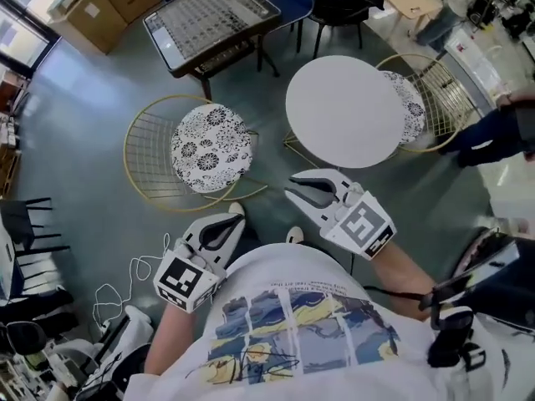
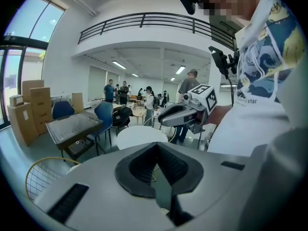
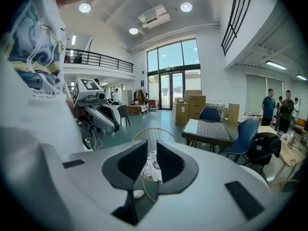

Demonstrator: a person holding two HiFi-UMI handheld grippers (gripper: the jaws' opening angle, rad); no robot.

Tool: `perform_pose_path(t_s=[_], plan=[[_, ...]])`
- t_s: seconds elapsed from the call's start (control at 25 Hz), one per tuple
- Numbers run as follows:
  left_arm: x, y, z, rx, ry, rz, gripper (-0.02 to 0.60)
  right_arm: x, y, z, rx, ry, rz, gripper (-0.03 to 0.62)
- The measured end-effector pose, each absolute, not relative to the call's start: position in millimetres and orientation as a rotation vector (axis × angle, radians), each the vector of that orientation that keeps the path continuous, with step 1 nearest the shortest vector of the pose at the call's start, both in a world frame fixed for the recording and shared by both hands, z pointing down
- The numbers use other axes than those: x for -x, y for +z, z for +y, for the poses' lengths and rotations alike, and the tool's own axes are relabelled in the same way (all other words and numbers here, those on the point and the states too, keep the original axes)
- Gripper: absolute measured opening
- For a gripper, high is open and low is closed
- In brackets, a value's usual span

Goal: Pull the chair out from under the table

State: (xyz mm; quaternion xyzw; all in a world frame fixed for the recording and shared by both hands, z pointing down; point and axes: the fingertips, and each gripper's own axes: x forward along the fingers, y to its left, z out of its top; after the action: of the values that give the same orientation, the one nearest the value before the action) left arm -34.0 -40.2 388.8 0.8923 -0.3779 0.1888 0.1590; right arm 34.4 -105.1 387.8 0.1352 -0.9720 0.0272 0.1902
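Observation:
A gold wire chair (image 1: 209, 147) with a black-and-white patterned cushion stands on the floor left of the round white table (image 1: 344, 111), clear of the tabletop. My left gripper (image 1: 231, 219) hovers near my body just below the chair, jaws shut with nothing between them; in the left gripper view the pads meet at the tip of the left gripper (image 2: 156, 146). My right gripper (image 1: 298, 187) hangs below the table's near edge, open and empty. In the right gripper view the chair (image 3: 153, 168) shows through the gap of the right gripper (image 3: 152, 146).
A second wire chair (image 1: 430, 98) sits tucked at the table's right side. Behind are a low dark table with a grid top (image 1: 209, 19), cardboard boxes (image 1: 109, 2) and blue chairs. A white cable (image 1: 113, 295) lies on the floor at left. A person's sleeve (image 1: 501, 132) reaches in at right.

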Motion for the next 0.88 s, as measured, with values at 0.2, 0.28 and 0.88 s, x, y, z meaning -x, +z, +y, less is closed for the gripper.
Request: perform_pose_path(t_s=[0.2, 0.28, 0.88], plan=[[19.5, 392.5, -40.6, -2.524, 0.524, -1.071, 0.009, -45.0, 386.0, -98.0, -0.37, 0.06, -2.755, 0.037], [16.3, 396.5, -38.9, -2.515, 0.545, -1.054, 0.009, -53.1, 383.8, -95.7, -0.403, 0.051, -2.755, 0.026], [24.2, 400.9, -47.2, -2.537, 0.548, -0.997, 0.009, -56.9, 386.0, -91.0, -0.449, 0.04, -2.694, 0.015]])
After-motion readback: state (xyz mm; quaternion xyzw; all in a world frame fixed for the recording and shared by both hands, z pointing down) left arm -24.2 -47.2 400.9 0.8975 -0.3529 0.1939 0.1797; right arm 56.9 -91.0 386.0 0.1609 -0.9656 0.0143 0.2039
